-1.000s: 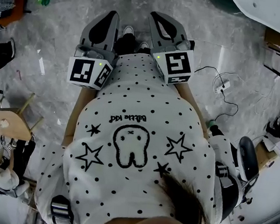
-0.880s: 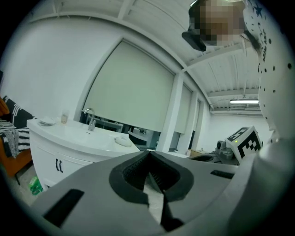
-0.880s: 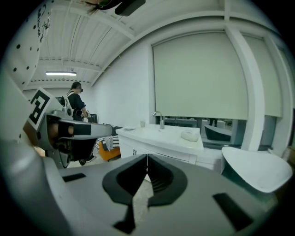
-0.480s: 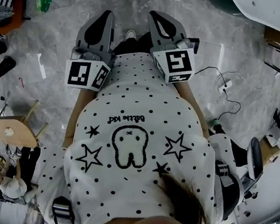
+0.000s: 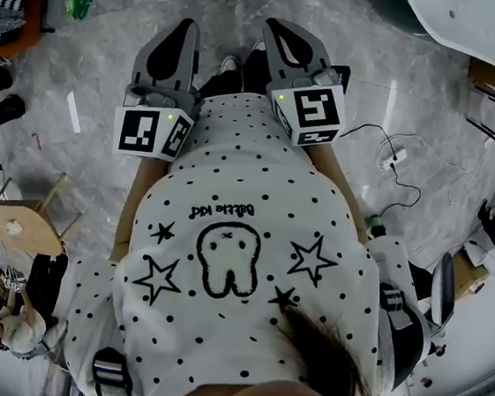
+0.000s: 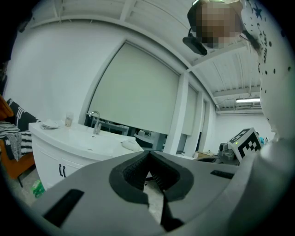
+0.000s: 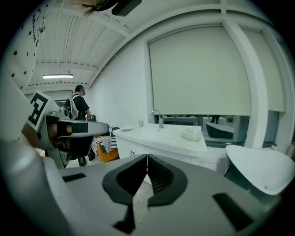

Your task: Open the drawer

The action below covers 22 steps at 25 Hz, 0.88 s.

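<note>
— Where is the drawer, and which way does it lie?
— It should be on the front of the white sink cabinet (image 6: 50, 156), below the counter (image 6: 83, 140). Two short dark handles (image 6: 61, 170) stand upright side by side on that front. In the left gripper view the cabinet runs lengthwise from the left edge toward the middle, with its front turned to the camera. In the right gripper view it lies straight ahead. I cannot tell whether the handles belong to a drawer or a door.
— And the claws?
— The left gripper (image 6: 148, 152) has its jaws pressed together on nothing, and so does the right gripper (image 7: 147, 156). Both are well apart from the cabinet.
— What is hidden?
— The cabinet's lower part sits behind each gripper's grey body. On the counter, the cup (image 6: 68, 120) and a pale lump (image 6: 131, 145) near the tap (image 6: 94, 120) are too small to make out.
— Any writing?
— There is upside-down lettering on the person's dotted shirt (image 5: 239, 192), above a tooth drawing (image 5: 230, 257). It seems to end in "kid"; the rest is unclear. Each cube (image 6: 246, 140) bears black-and-white squares and no words.
</note>
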Available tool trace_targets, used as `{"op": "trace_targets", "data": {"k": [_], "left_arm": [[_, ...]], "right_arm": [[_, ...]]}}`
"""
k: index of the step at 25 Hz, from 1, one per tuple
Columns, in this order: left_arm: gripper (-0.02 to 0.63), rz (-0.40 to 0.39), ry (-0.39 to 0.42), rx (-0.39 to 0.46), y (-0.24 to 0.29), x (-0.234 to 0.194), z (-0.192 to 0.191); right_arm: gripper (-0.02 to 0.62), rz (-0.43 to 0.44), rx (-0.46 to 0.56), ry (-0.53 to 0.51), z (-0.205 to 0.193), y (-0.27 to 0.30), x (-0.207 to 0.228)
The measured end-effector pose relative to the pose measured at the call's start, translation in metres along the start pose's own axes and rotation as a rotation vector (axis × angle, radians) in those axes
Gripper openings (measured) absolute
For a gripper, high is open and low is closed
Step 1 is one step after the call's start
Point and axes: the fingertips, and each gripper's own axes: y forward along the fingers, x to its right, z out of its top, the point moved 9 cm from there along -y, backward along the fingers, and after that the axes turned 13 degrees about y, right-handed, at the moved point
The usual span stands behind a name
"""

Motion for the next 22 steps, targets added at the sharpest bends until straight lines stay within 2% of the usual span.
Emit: {"op": "trace_targets", "data": {"k": [13, 22], "left_arm": [[0.005, 0.04, 0.028, -0.016, 0.06, 0.01, 0.012], [0.005, 0.078, 0.021, 0.004, 0.096, 0.019, 0.017]], "right_arm": [[0.014, 0.042, 0.001, -0.011, 0.036, 0.028, 0.059], [0.014, 0.08, 0.002, -0.065, 0.052, 0.042, 0.093]]}}
